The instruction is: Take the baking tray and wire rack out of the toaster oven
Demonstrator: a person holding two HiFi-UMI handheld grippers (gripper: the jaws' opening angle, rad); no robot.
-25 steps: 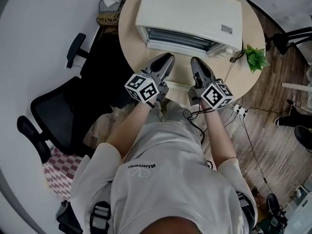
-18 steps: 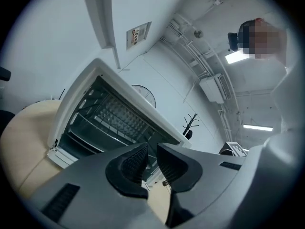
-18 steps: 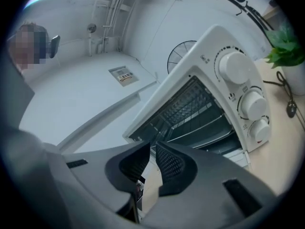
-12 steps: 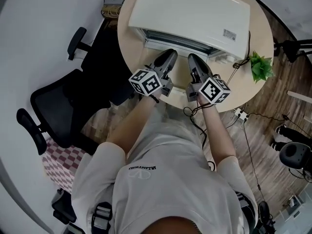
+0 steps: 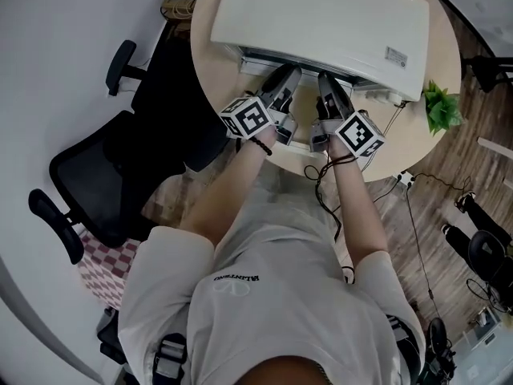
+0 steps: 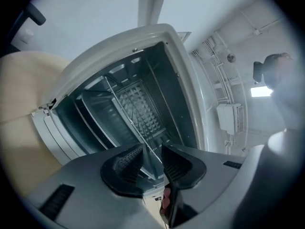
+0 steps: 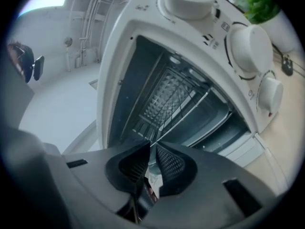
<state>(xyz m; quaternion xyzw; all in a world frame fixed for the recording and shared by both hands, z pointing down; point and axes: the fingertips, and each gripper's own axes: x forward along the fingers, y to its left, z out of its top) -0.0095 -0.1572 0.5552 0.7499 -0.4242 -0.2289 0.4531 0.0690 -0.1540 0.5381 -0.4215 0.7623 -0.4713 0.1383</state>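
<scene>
A black office chair (image 5: 96, 175) stands at the far left beside a round pale table (image 5: 204, 54), where a person in a white T-shirt (image 5: 264, 295) leans over a white toaster oven (image 5: 321, 14) whose front is open. The left gripper (image 6: 152, 151) is at the oven's mouth. Its jaws are apart and opening, and the front wire of the wire rack (image 6: 138, 109) runs through the gap with no pad pressing on it. The rack sits on its rails inside the oven, and the baking tray (image 6: 95, 116) sits in the slot beneath it, both fully inside. Just beside it, the right gripper (image 7: 151, 151) is at the same opening. Its jaws stand a narrow gap apart with the rack's front edge lined up at their tips, though contact cannot be made out. Three white knobs (image 7: 248, 49) run down the oven's right side, and a small green plant (image 5: 445, 107) stands at the table's right edge above a wooden floor (image 5: 481, 215) strewn with cables
</scene>
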